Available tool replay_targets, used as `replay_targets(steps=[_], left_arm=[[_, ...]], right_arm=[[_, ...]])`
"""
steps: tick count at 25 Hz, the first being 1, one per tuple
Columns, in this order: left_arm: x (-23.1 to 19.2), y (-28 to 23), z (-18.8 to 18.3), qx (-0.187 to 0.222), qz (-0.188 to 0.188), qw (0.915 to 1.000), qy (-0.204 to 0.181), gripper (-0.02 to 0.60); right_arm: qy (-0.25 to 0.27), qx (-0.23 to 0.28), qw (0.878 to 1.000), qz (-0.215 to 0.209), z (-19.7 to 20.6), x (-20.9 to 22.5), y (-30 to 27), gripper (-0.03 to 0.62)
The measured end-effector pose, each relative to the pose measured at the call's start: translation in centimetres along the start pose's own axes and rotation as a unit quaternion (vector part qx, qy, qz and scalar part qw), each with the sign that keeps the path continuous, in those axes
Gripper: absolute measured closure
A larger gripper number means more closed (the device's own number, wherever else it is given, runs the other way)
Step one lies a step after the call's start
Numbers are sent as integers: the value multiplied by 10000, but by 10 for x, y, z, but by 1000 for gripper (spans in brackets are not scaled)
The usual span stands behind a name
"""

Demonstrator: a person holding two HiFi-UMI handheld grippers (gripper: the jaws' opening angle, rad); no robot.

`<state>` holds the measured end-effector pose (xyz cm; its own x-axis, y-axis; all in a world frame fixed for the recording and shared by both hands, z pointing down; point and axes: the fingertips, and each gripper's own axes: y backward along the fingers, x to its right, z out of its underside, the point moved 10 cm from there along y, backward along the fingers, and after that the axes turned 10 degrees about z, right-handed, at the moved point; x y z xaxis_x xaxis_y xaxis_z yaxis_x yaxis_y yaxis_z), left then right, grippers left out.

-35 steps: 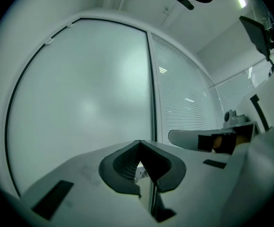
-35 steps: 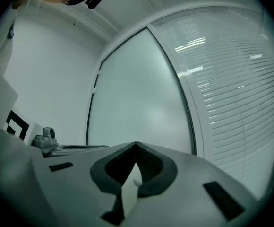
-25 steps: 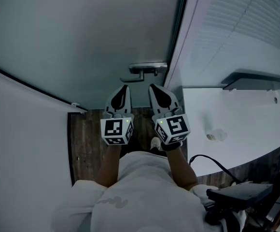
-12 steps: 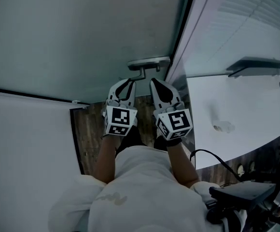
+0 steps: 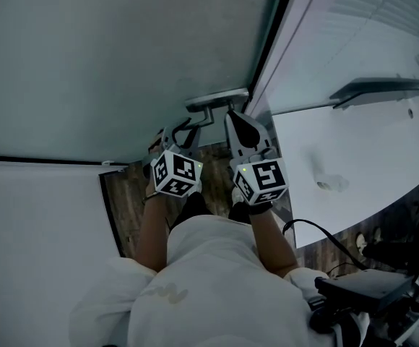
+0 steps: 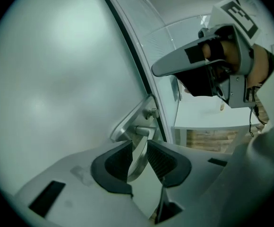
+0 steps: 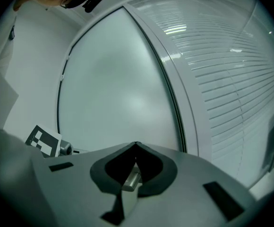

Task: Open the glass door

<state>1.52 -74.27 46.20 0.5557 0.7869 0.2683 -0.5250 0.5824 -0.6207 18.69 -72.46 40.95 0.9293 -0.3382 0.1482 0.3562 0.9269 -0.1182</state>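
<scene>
Left tool [image 6: 139, 146] rolled, jaws just parting around door handle [image 6: 129, 126]; right tool [image 7: 136, 148] closed.

Frosted glass door [image 5: 123, 56], pale grey-green, upright, silver lever handle [image 5: 213, 101] at its right edge, lever pointing left

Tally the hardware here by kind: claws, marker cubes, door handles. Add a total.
Claws: 2 (left claw, jaws just opened further, door handle between them; right claw, shut)
Marker cubes: 2
Door handles: 1
Total: 5
</scene>
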Motion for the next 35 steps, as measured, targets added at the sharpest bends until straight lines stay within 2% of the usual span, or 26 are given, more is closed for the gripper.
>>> replay_targets(steps=[5,8,12,15,21,25,27,31,35], left_arm=[[-2,-4,-2,20,430,9990,-118,489],[-1,-6,-6,-119,685,9968,-386,543],[3,-6,-12,-425,729,9925,-885,552],[2,-7,-14,-564,796,9896,-1052,552],[-6,-8,-14,-542,1053,9918,-479,552],[1,-10,-25,-1115,907,9865,-783,552],[0,-11,-28,-1286,928,9843,-777,554],[-2,-9,-27,-1285,990,9849,-611,555],[-8,-9,-27,-1251,1206,9839,-412,555]], right_arm=[[-2,-16,10000,77,0,3,-3,594],[-31,-72,9999,81,2,2,-5,595],[-57,-116,9999,111,4,2,-7,595],[-69,-152,9998,135,6,4,-8,594],[-93,-188,9997,140,8,6,-8,594],[-125,-205,9997,72,8,2,-10,594],[-119,-206,9997,29,7,-2,-11,595],[-89,-218,9997,-22,6,-5,-12,595],[-102,-207,9997,2,3,-5,-14,594]])
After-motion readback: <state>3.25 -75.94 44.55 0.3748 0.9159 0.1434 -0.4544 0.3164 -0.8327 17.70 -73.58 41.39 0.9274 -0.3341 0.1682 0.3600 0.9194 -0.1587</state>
